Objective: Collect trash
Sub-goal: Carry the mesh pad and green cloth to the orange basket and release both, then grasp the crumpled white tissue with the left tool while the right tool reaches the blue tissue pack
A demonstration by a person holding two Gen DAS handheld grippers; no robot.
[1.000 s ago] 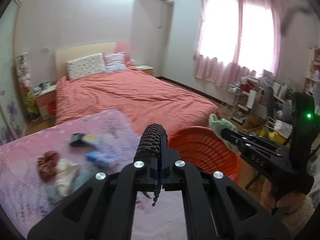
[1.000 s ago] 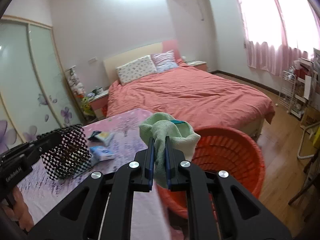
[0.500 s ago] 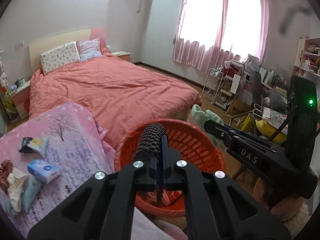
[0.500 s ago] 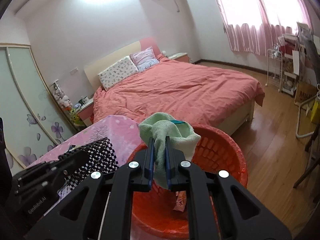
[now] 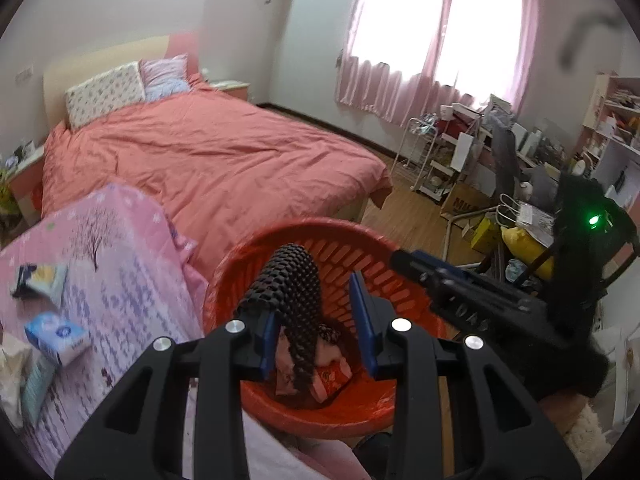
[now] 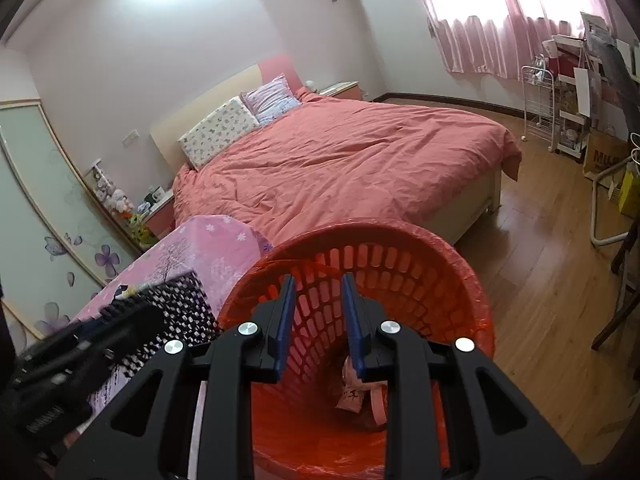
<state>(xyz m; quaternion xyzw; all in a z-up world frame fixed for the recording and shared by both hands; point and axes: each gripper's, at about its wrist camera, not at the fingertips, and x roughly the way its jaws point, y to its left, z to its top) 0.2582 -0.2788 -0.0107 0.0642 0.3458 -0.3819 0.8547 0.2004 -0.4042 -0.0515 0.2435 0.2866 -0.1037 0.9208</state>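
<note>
A red plastic basket (image 5: pixel 304 227) lined with a red bag stands beside the table; pink and red wrappers (image 5: pixel 332 374) lie at its bottom. My left gripper (image 5: pixel 306 284) hangs over the basket with its jaws opening. A black-and-white dotted mesh piece (image 5: pixel 294 280) sits loose between them, leaning on the left finger. My right gripper (image 6: pixel 318 278) is also over the basket (image 6: pixel 460 264), jaws opening with nothing between them. Its dark body (image 5: pixel 472 300) reaches in from the right in the left wrist view. No green cloth is visible.
The table's pink flowered cloth (image 5: pixel 120 248) holds a blue tissue pack (image 5: pixel 56 338) and another packet (image 5: pixel 40 280). Behind is a bed (image 5: pixel 208 160) with a coral cover. Wire racks, boxes and bags (image 5: pixel 472 184) crowd the right wall. Wooden floor (image 6: pixel 540 280) lies right of the basket.
Both grippers swung from beside the table to over the basket and sank. Both jaws parted. The green cloth left the right gripper; the dotted mesh piece came loose in the left.
</note>
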